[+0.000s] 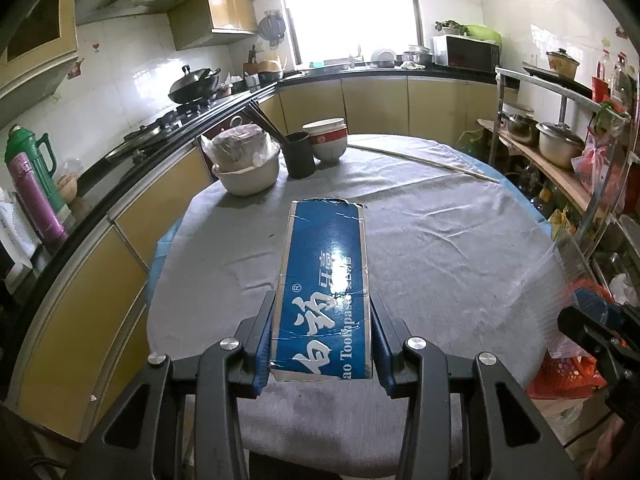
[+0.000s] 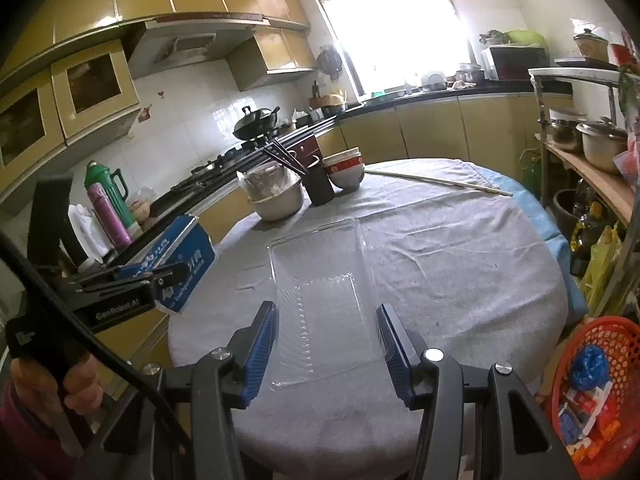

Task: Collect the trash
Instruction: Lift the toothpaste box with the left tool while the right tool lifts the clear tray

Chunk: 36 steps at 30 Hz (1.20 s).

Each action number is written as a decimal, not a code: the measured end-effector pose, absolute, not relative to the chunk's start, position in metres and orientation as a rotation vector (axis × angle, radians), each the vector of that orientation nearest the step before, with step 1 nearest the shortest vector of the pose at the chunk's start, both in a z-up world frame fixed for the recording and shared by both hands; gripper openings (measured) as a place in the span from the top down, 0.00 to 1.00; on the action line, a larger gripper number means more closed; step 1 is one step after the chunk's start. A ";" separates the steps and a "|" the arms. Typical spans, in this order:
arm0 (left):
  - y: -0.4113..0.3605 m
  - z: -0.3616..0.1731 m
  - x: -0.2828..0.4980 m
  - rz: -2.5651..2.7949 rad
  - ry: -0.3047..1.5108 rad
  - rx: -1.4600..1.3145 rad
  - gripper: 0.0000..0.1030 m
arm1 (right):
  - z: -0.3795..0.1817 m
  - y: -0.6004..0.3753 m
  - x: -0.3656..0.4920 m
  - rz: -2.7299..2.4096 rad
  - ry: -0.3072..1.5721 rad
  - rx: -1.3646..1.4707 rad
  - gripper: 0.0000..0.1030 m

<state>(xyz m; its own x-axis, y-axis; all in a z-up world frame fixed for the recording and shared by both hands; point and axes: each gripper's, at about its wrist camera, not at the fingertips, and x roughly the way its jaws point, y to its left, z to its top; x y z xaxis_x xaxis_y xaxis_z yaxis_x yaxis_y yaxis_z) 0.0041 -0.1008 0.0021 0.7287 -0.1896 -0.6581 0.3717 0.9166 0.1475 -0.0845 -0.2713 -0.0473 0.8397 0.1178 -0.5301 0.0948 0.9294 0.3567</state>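
toothpaste box (image 1: 325, 292): blue, white lettering, silver edges, between left gripper (image 1: 323, 334) pads | tray (image 2: 325, 304): clear, between right gripper (image 2: 328, 346) pads | pads (image 2: 262, 346): blue, on black frames | surface (image 1: 440, 248): grey cloth, light blue edge | bowl (image 1: 329, 140) ahead: white, red band | cup (image 1: 299, 155) ahead: black | basket (image 2: 600, 392) right of right gripper: red mesh

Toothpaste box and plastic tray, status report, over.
Left gripper shut on toothpaste box. Right gripper shut on clear plastic tray. Both above table. Red basket lower right, unobstructed.
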 end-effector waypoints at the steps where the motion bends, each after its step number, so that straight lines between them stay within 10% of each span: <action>1: -0.100 0.003 0.001 -0.313 0.686 0.278 0.58 | -0.046 -0.270 -0.088 0.013 0.570 0.385 0.47; 36: -0.090 0.046 -0.034 -0.287 0.565 0.259 0.58 | -0.028 -0.271 -0.124 -0.005 0.514 0.417 0.47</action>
